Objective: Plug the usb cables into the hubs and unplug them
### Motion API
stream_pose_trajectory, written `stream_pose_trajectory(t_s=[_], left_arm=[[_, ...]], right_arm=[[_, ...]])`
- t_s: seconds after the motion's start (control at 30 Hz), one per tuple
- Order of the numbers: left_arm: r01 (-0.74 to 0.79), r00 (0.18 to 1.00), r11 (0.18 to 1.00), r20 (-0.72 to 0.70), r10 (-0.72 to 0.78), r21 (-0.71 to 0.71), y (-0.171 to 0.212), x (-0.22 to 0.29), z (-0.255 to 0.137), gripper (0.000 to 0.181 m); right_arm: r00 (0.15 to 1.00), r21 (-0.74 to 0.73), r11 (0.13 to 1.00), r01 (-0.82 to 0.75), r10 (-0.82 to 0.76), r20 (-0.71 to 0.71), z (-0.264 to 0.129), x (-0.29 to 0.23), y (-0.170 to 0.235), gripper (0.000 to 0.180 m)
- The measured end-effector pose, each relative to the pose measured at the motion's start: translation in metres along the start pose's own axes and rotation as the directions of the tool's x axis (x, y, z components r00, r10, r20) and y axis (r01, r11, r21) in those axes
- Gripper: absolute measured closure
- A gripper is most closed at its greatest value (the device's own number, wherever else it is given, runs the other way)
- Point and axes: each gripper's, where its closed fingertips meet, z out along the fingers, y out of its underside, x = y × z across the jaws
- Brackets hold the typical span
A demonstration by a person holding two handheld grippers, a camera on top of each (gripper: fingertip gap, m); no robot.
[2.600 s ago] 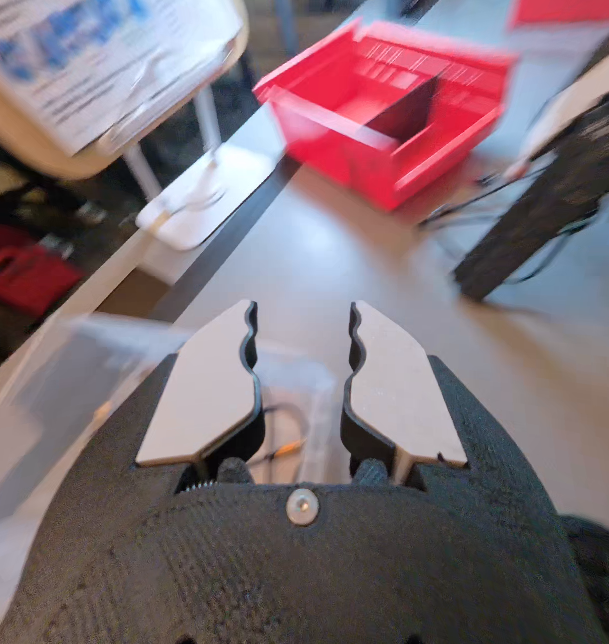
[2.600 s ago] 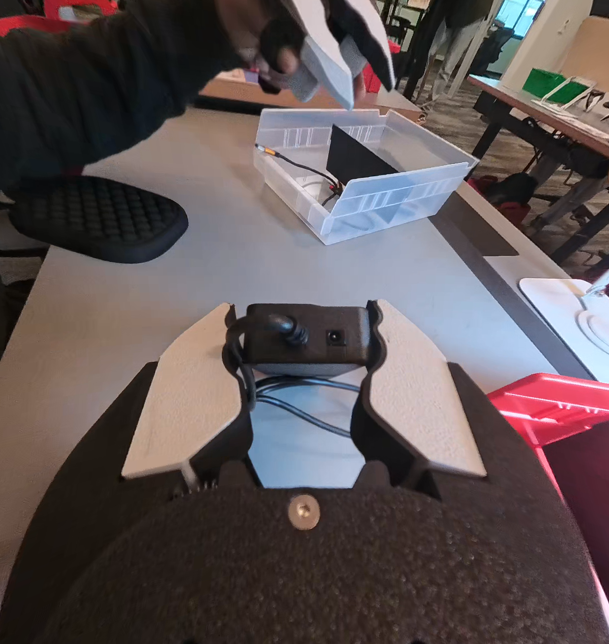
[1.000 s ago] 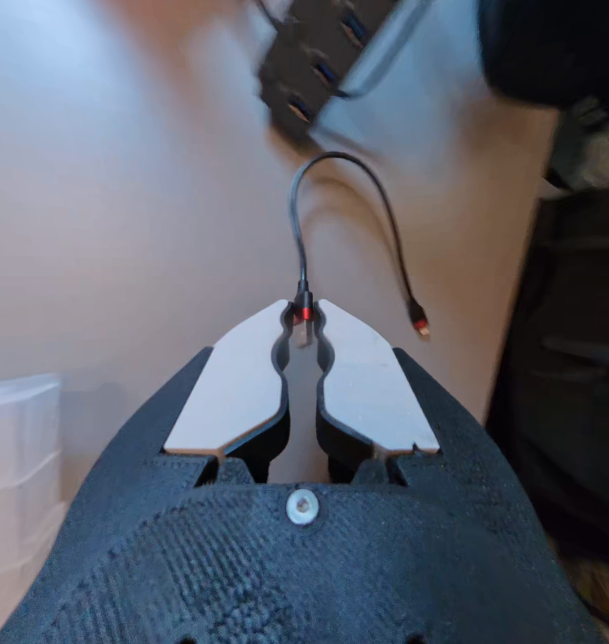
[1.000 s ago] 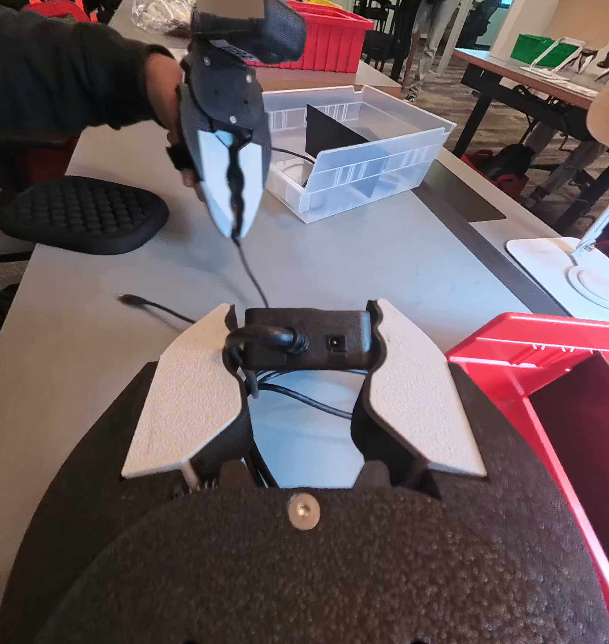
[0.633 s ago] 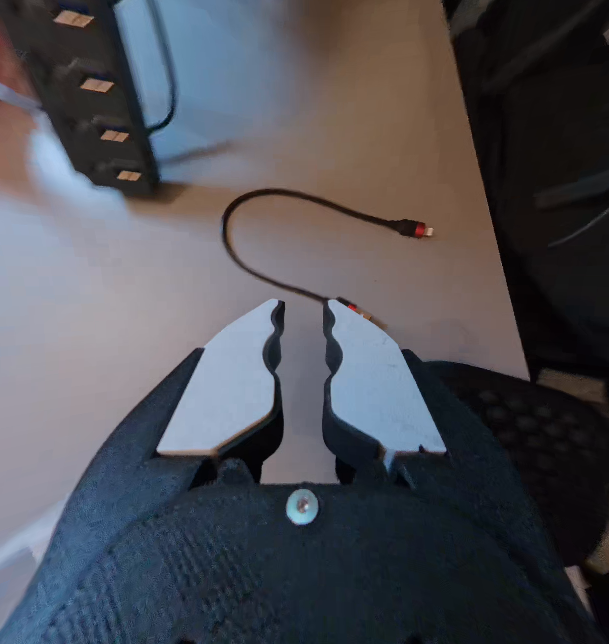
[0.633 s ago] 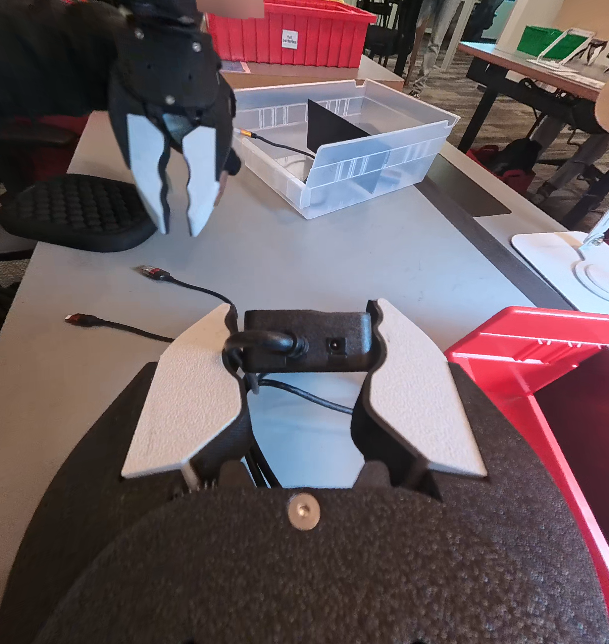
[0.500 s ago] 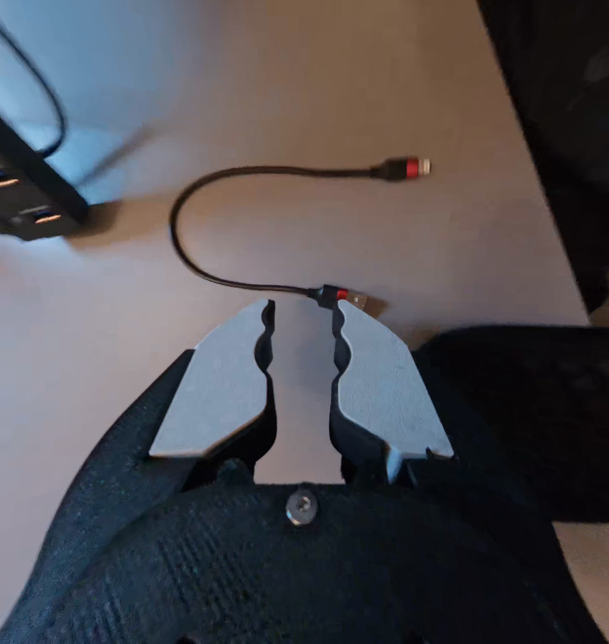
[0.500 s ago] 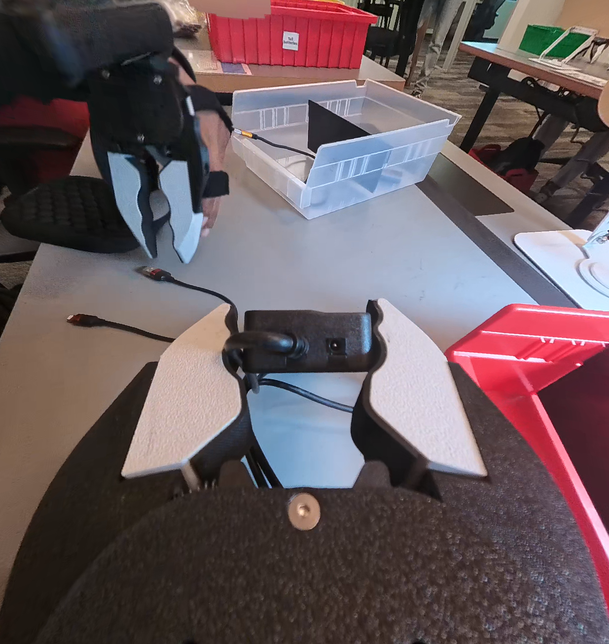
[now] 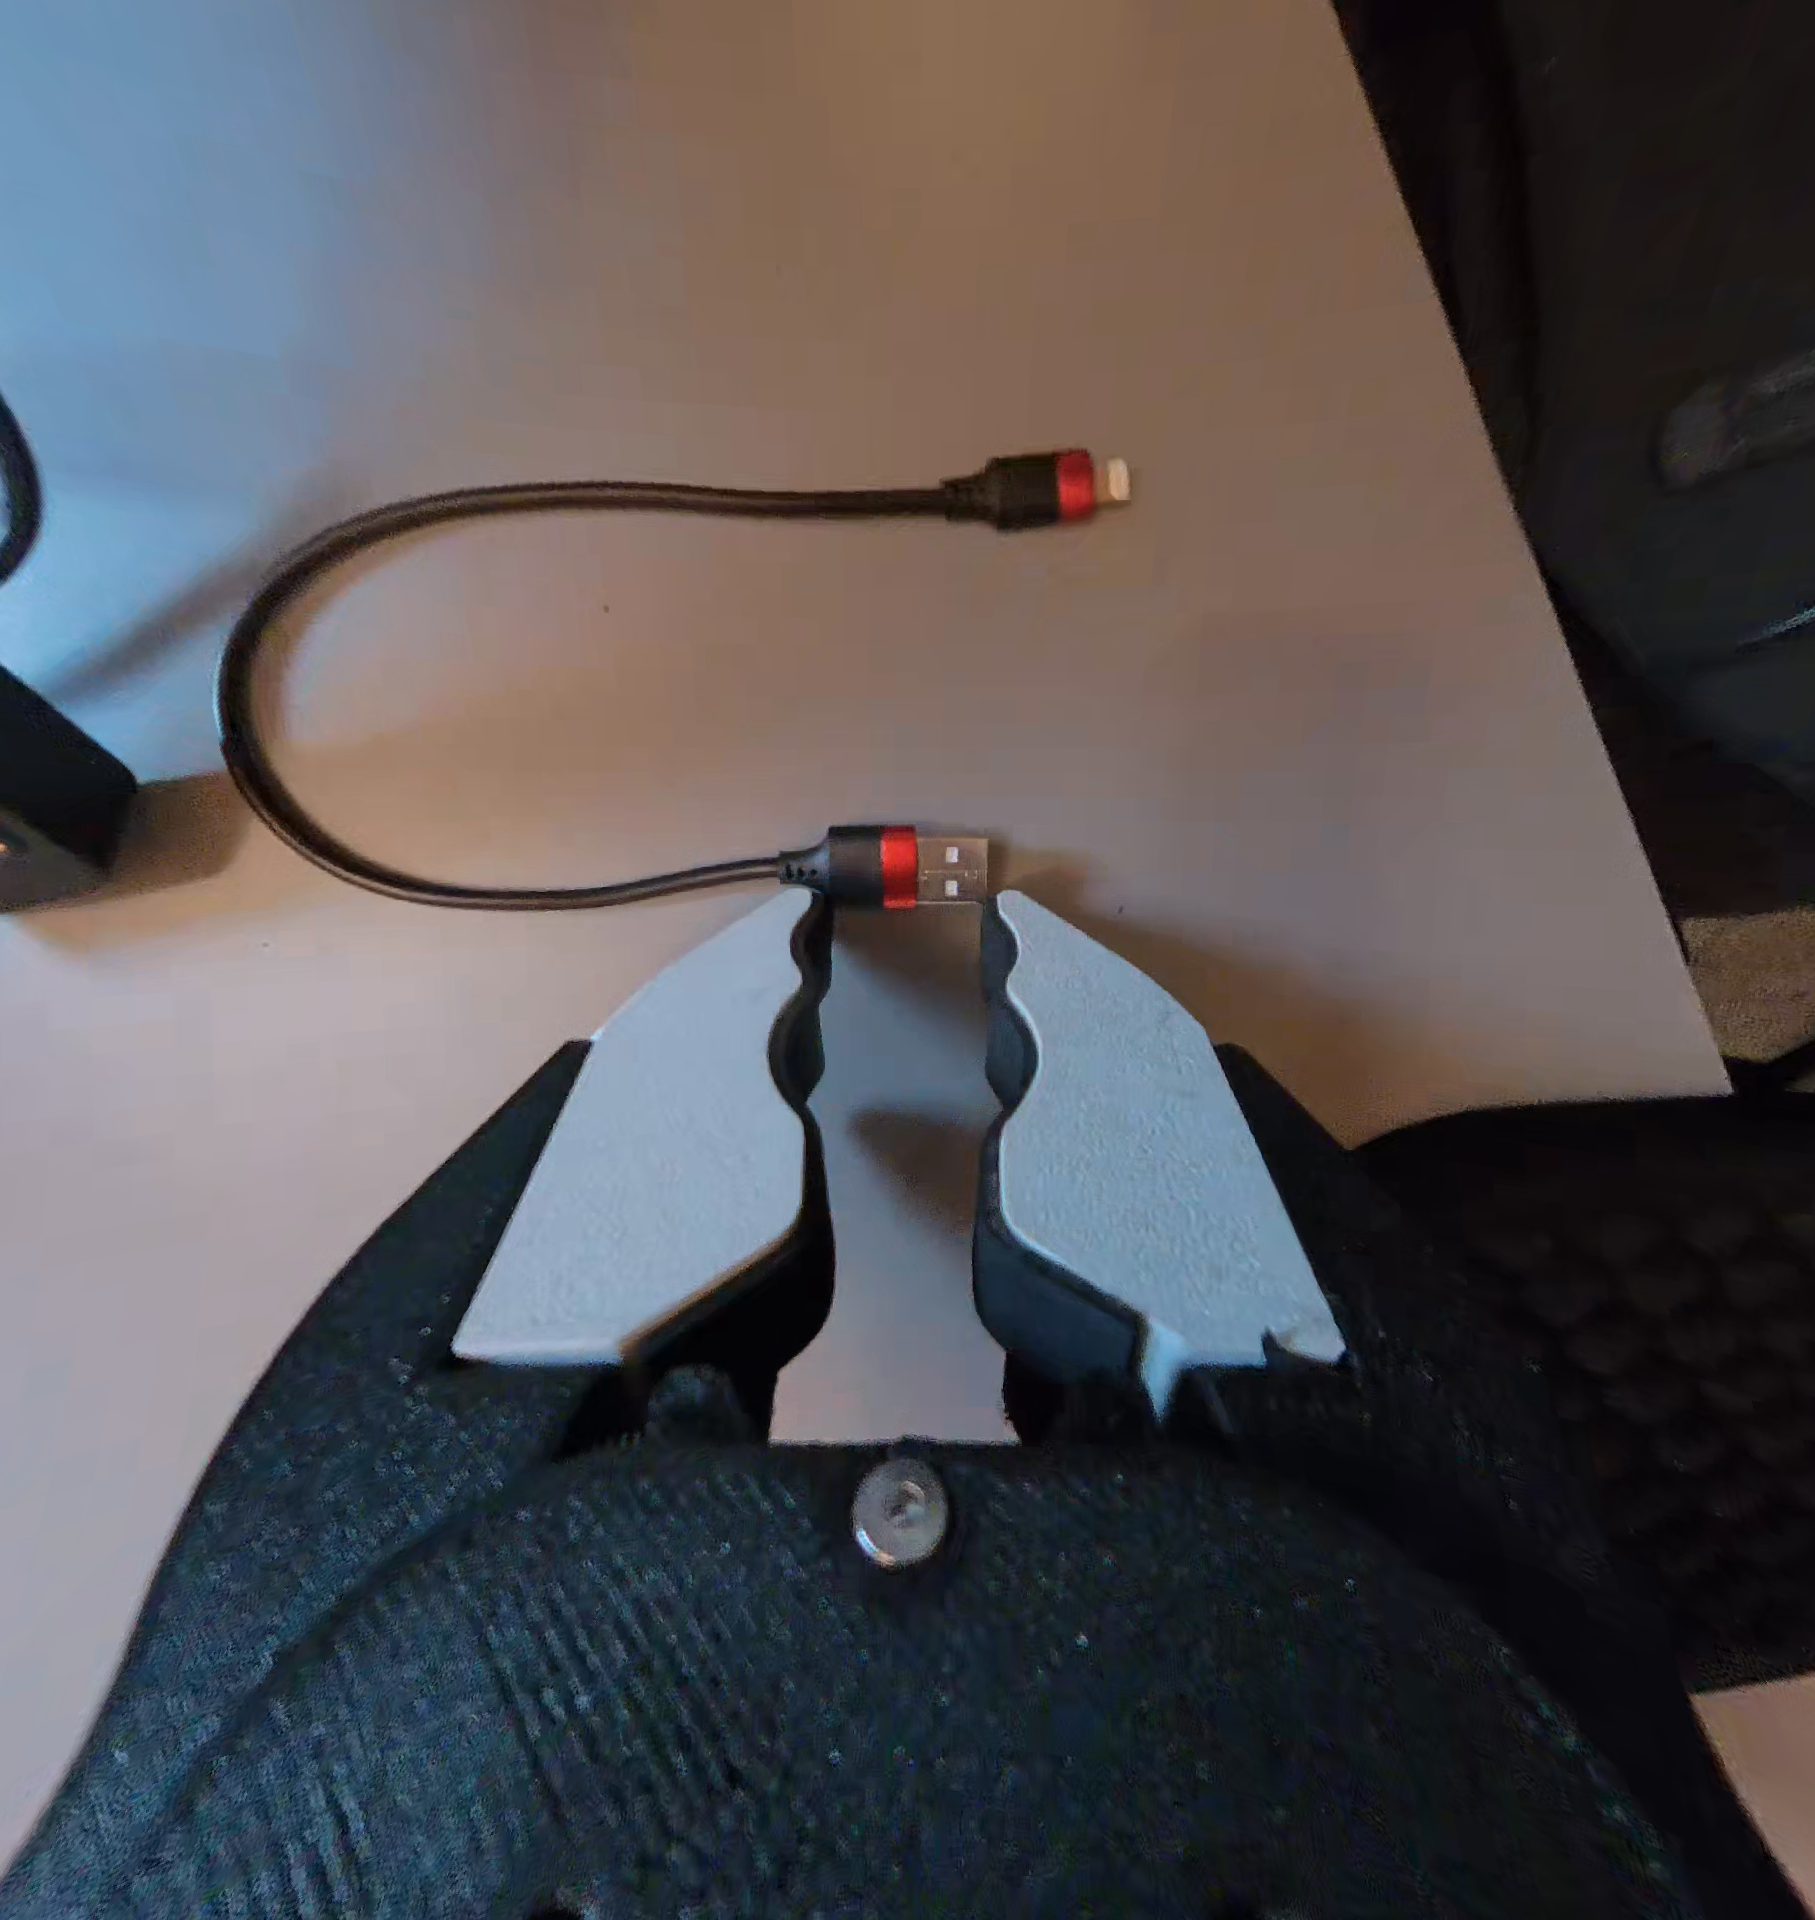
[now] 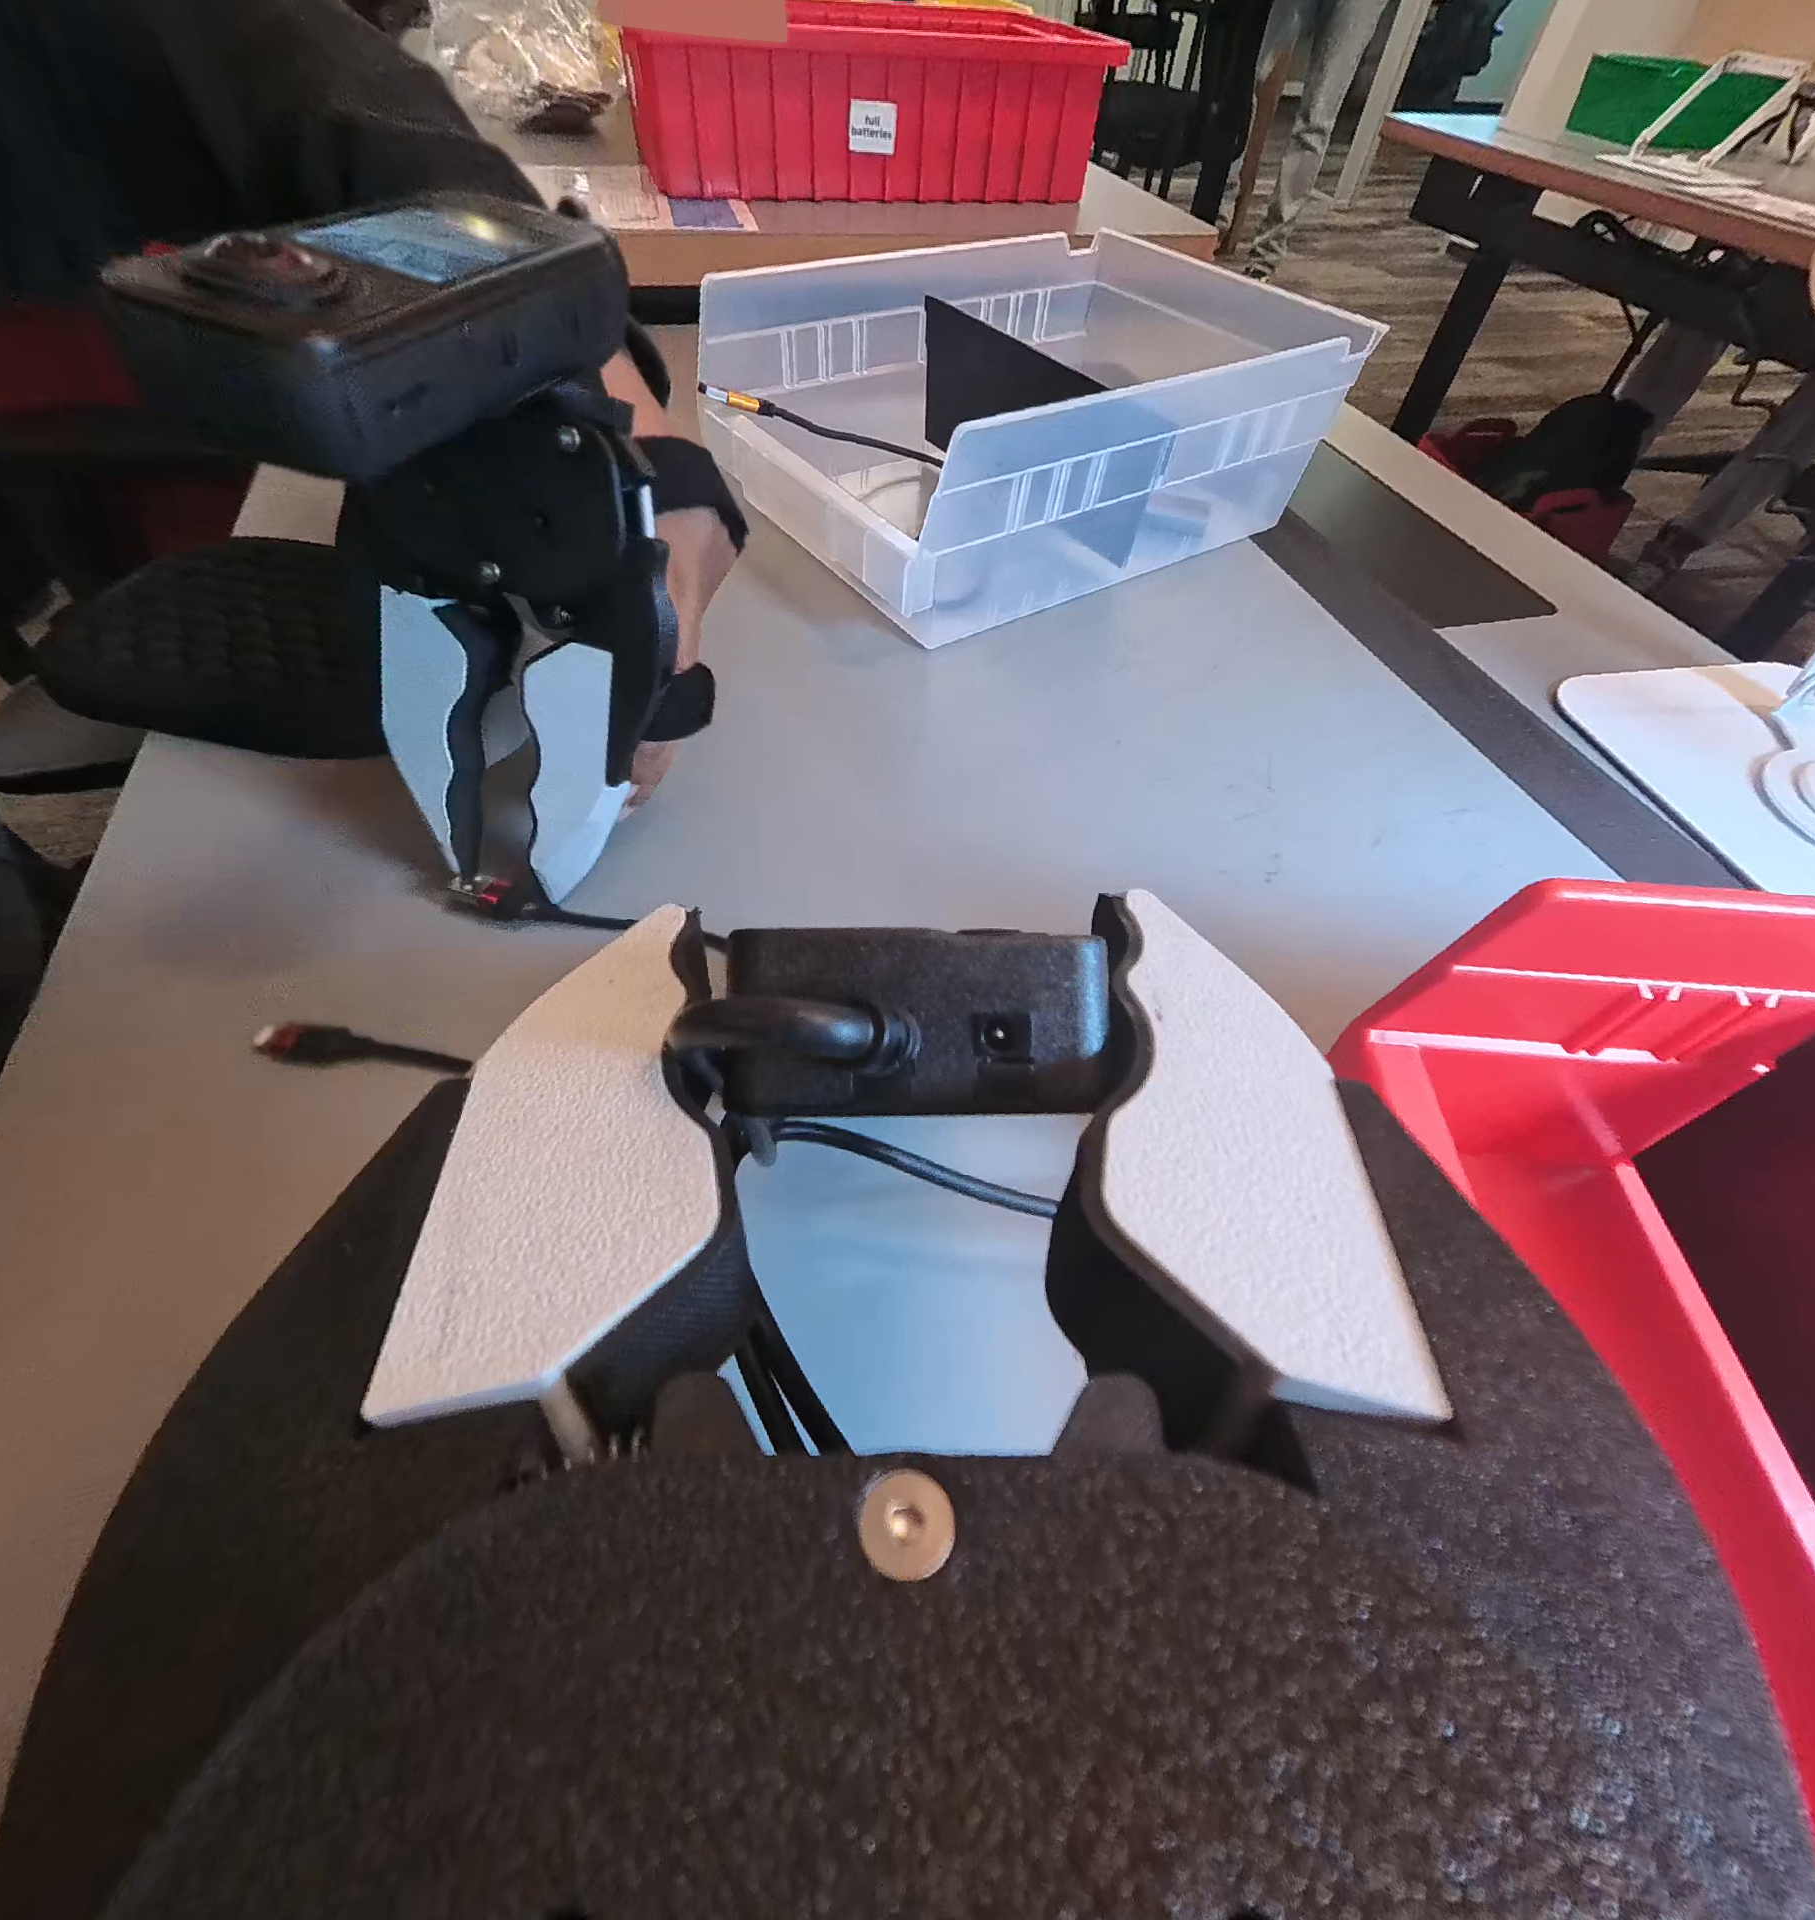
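Note:
A black USB cable [image 9: 259, 748] lies looped on the grey table. Its USB-A plug [image 9: 903, 868], with a red band, lies crosswise just past my left gripper's tips. Its small plug [image 9: 1048, 488] lies farther off. My left gripper [image 9: 903, 914] is open, pointing down at the table, with nothing between the fingers. In the right wrist view the left gripper [image 10: 498, 862] stands over the plug [image 10: 482, 894]. My right gripper [image 10: 903, 920] is shut on a black hub [image 10: 913, 1018], held just above the table. The hub's own lead [image 10: 934, 1174] trails back under it.
A clear bin [image 10: 1142, 488] with a black divider holds another cable [image 10: 778, 410]. A red bin [image 10: 1485, 1049] is close on the right, another red bin [image 10: 861, 104] far back. A white stand base [image 10: 1661, 748] sits right. A black mesh chair [image 9: 1609, 1351] borders the table edge.
My left gripper let go of the cable's USB-A plug, which now lies on the table, then came down close over it with the fingers a little wider. The right gripper kept hold of the hub.

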Motion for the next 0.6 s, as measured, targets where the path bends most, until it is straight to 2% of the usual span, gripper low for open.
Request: stream_pose_trajectory(t_s=[0.1,0.13,0.23,0.33,0.47,0.6], left_arm=[[-0.043,0.999,0.993,-0.002,0.044,0.111,-0.016,0.002,-0.011,0.153],[-0.075,0.997,0.992,0.014,0.074,0.106,-0.018,0.001,-0.015,0.153],[-0.217,0.974,0.976,0.061,0.218,-0.016,-0.016,-0.004,-0.019,0.15],[-0.333,0.94,0.933,0.027,0.339,-0.138,-0.014,-0.004,-0.016,0.147],[-0.517,0.841,0.804,0.004,0.542,-0.296,-0.003,-0.016,-0.013,0.143],[-0.674,0.71,0.653,-0.059,0.702,-0.346,-0.005,-0.018,-0.004,0.139]], right_arm=[[1.0,0.002,1.0,-0.008,0.008,0.007,0.0,0.001,0.001,0.109],[1.0,0.004,1.0,-0.013,0.013,0.009,0.0,0.002,0.001,0.109],[1.0,0.003,1.0,-0.026,0.025,0.009,0.001,0.003,0.003,0.109],[1.0,0.001,1.0,-0.031,0.031,0.006,0.002,0.003,0.004,0.109],[1.0,-0.001,1.0,-0.027,0.027,0.006,0.003,0.003,0.004,0.108],[0.999,-0.007,1.0,-0.03,0.03,0.014,0.004,0.002,0.006,0.108]])
